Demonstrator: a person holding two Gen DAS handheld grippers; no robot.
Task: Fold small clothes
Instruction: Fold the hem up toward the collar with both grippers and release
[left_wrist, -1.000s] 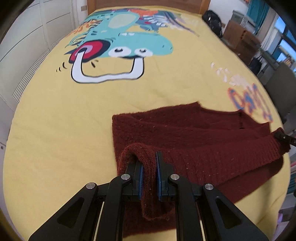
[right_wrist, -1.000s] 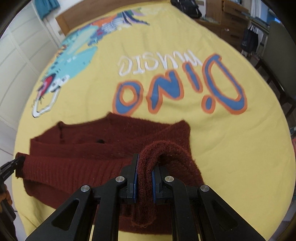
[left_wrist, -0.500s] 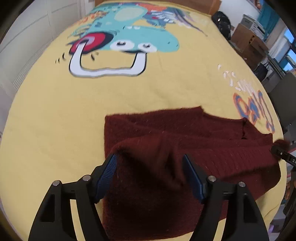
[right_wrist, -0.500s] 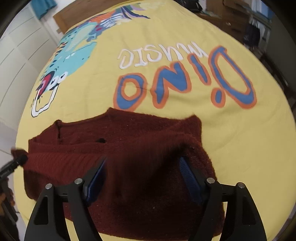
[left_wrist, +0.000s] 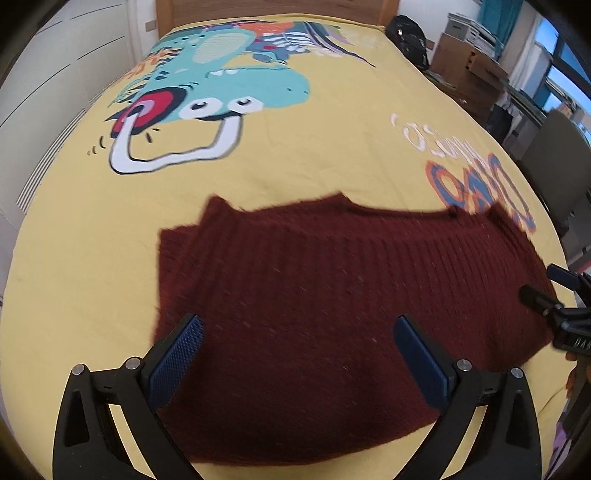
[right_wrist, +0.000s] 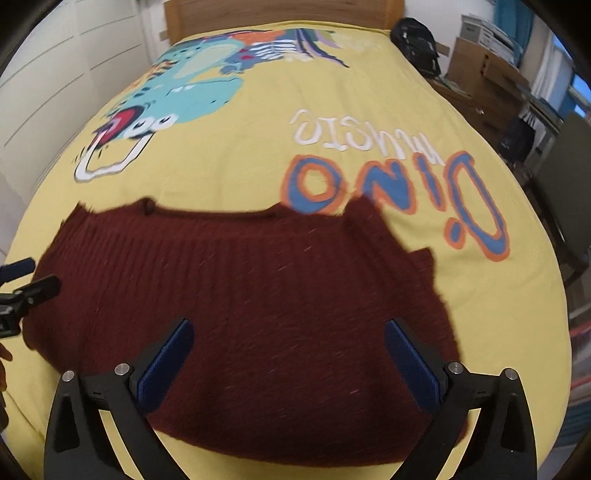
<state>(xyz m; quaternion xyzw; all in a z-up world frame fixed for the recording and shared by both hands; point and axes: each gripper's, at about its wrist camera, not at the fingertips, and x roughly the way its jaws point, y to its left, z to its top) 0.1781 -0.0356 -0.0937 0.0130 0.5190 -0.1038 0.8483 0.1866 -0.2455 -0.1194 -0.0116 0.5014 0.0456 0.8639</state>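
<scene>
- The left gripper (left_wrist: 295, 362) has its jaws spread wide, holding nothing, at the left end of the maroon knit sweater (left_wrist: 332, 314).
- The sweater lies flat on the yellow dinosaur bedspread (left_wrist: 295, 158), stretching from 12 o'clock of each tool, long axis running 9 to 3 o'clock.
- The right gripper (right_wrist: 291, 358), equally wide and empty, sits at the right end; neither seems nearer.
- Cardboard boxes (right_wrist: 491, 70) stand toward 2 o'clock.

Black hand-held gripper (left_wrist: 299, 354), blue textured pads (left_wrist: 177, 360), silver screws.
</scene>
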